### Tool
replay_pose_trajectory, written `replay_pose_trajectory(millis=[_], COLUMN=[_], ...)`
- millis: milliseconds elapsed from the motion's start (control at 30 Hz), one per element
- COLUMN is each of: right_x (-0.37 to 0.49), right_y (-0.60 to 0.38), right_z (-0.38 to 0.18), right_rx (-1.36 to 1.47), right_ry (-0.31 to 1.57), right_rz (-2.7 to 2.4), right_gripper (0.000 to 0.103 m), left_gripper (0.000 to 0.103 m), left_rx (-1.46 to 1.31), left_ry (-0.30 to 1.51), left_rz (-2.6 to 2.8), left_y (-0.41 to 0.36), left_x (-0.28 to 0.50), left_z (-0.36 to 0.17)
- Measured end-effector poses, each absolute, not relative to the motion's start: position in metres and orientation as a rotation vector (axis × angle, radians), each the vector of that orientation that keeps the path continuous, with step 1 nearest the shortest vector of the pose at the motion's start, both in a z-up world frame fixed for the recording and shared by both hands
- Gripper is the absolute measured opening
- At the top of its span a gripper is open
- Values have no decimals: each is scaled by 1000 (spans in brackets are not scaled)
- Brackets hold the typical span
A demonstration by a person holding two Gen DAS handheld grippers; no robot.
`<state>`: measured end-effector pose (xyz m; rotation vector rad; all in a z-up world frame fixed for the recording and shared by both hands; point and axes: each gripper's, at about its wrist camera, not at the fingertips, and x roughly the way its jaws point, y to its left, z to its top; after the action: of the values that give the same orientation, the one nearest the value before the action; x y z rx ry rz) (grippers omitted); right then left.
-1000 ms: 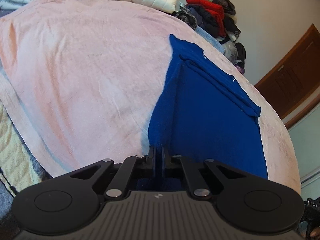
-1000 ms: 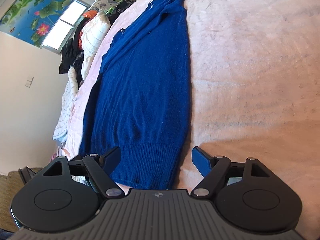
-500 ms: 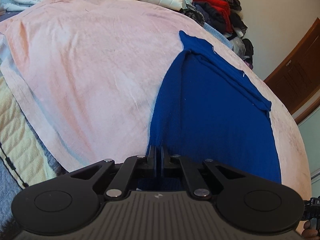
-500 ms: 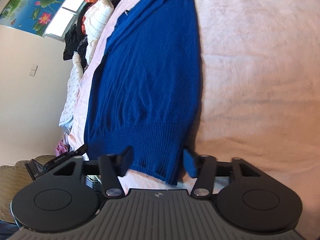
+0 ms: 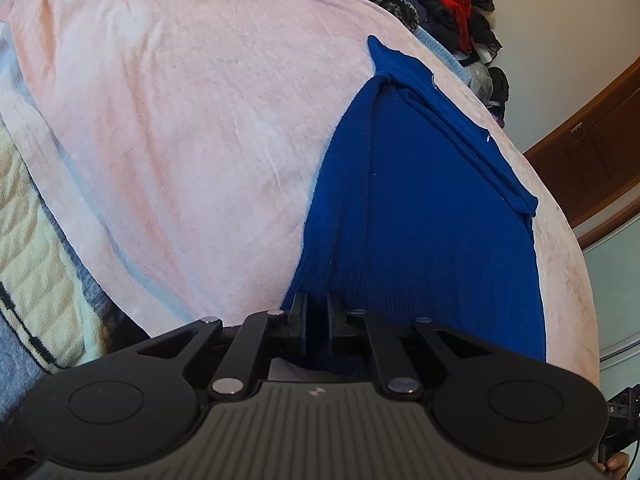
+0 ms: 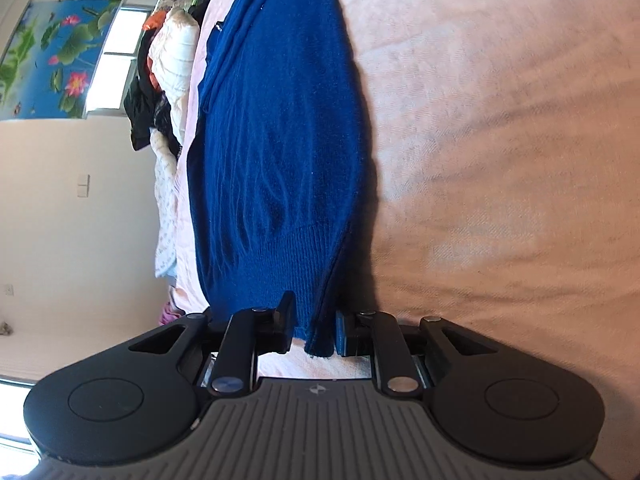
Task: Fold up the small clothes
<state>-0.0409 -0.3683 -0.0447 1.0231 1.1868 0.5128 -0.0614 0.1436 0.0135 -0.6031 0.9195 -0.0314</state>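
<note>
Closing on the hem corner lying between its jaws, the right gripper (image 6: 312, 326) is nearing the blue sweater (image 6: 280, 140) — its length running straight ahead — while the left gripper (image 5: 316, 312) is gripping the other corner, jaws easing apart.

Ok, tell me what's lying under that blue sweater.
The blue sweater lies flat on a pink blanket that spreads out past it on every visible side. Anything between the two is covered and cannot be seen.

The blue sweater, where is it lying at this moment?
The blue sweater lies flat on the pink blanket, right of centre in the left wrist view, its ribbed hem nearest the cameras and the clothes pile beyond its far end.
</note>
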Motion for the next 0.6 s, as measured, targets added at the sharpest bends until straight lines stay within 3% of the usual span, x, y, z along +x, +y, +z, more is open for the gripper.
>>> replay_pose_trajectory(millis=[133,167,200,267,533,600], right_x=[-39,-38,-37,-37,-35,-34], right_y=[-368,-368,-369,-369,-371,-369], right_z=[-41,-41,-42,-42,-46,-46], right_rx=[1024,1022,1024,1034,1085,1085], right_ry=[1172,1171,1171,1169,1149,1150], right_rz=[536,539,541,545,570,569], right_gripper=[39,40,40,40,42,42], left_gripper=[20,34,61,88,87,81], left_rx=[-520,-518,-528,-579,-1075,-1127], left_ry=[926,918,915,905,930,943], left_rz=[-47,-51,-49,-28,-78,-71], left_y=[138,137,138,144,170,170], left_x=[-59,-60,-61,-64,-76,-74], left_z=[19,20,21,20,-12,-20])
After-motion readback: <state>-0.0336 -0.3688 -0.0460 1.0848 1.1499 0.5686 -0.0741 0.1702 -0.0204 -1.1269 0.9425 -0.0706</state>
